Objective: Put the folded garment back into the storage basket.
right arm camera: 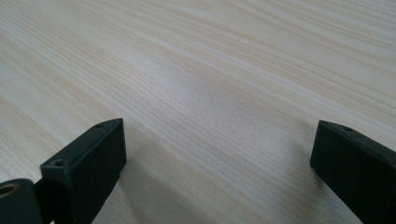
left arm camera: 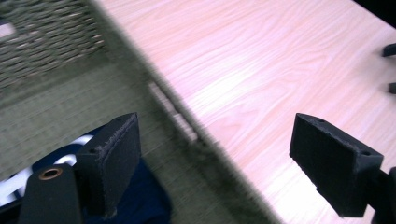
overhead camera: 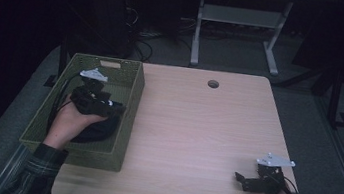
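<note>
A green woven basket stands on the left part of the wooden table. Inside it lies a dark blue cloth, which has white stripes in the left gripper view. My left gripper hovers over the basket's right side just above the cloth, open and holding nothing. In its own view the left gripper straddles the basket's rim, one jaw over the cloth and the other over the table. My right gripper rests low at the table's near right, open over bare wood.
A round cable hole sits near the table's far edge. Behind the table stand a white desk frame and cables on the floor. The right gripper's fingertips show far off in the left gripper view.
</note>
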Demonstrator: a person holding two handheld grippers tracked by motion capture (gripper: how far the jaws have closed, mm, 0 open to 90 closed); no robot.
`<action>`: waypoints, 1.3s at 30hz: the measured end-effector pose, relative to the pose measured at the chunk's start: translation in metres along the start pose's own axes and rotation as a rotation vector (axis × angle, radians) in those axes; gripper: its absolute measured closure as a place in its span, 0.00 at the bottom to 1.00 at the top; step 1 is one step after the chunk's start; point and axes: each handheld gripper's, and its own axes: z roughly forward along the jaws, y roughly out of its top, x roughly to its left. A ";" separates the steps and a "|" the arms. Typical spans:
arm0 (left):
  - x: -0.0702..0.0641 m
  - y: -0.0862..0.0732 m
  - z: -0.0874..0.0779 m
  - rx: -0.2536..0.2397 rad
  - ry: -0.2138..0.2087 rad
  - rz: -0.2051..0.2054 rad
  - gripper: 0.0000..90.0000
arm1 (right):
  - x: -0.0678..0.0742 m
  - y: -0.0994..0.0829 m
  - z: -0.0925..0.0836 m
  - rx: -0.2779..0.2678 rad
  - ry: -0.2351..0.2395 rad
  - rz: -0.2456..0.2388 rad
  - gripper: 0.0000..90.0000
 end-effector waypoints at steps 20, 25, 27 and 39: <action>-0.066 0.018 0.055 0.011 -0.128 0.120 0.18 | 0.000 0.000 0.000 0.000 0.000 0.000 0.03; -0.085 0.019 0.070 0.010 -0.154 0.150 0.18 | 0.000 0.000 0.000 0.000 0.000 0.000 0.03; -0.092 0.018 0.077 0.010 -0.160 0.163 0.18 | 0.000 0.000 0.000 -0.001 0.000 0.000 0.03; -0.118 0.002 0.116 -0.004 -0.180 0.225 0.18 | 0.000 0.000 0.000 -0.001 0.000 0.000 0.03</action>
